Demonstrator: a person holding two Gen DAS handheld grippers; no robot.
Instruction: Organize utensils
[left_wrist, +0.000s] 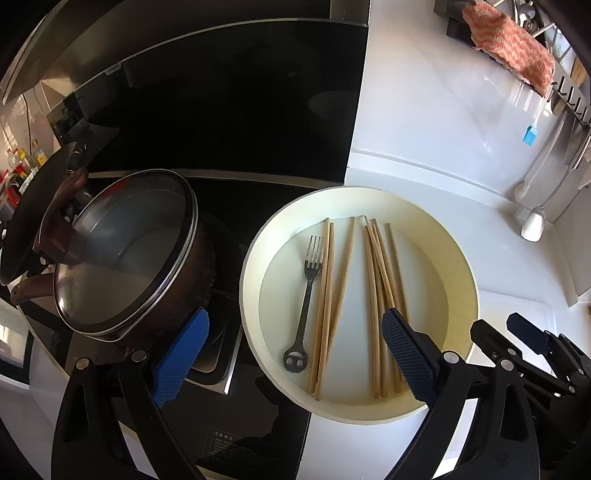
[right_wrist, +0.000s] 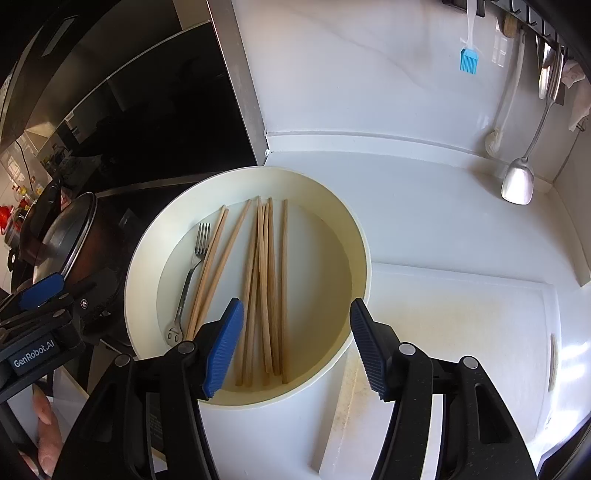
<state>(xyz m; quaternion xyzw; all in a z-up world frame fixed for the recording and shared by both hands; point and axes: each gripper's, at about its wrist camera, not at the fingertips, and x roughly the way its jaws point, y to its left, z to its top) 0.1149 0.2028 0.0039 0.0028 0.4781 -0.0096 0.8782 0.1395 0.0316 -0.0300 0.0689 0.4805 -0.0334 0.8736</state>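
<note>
A cream round basin (left_wrist: 458, 258) (right_wrist: 354, 236) on the white counter holds several wooden chopsticks (left_wrist: 380, 273) (right_wrist: 264, 280) and a metal fork (left_wrist: 308, 291) (right_wrist: 188, 277) at their left. My left gripper (left_wrist: 295, 354) is open and empty above the basin's near side, one finger over the stove edge, the other over the right chopsticks. My right gripper (right_wrist: 295, 347) is open and empty above the basin's near right rim; it also shows in the left wrist view (left_wrist: 517, 332).
A dark pot with a glass lid (left_wrist: 125, 251) (right_wrist: 62, 236) stands on the black cooktop left of the basin. A white cutting board (right_wrist: 461, 332) lies to the right. A blue brush (right_wrist: 468, 59), a ladle and a metal spatula (right_wrist: 517, 181) hang on the back wall. An orange cloth (left_wrist: 509, 44) drapes over a rack.
</note>
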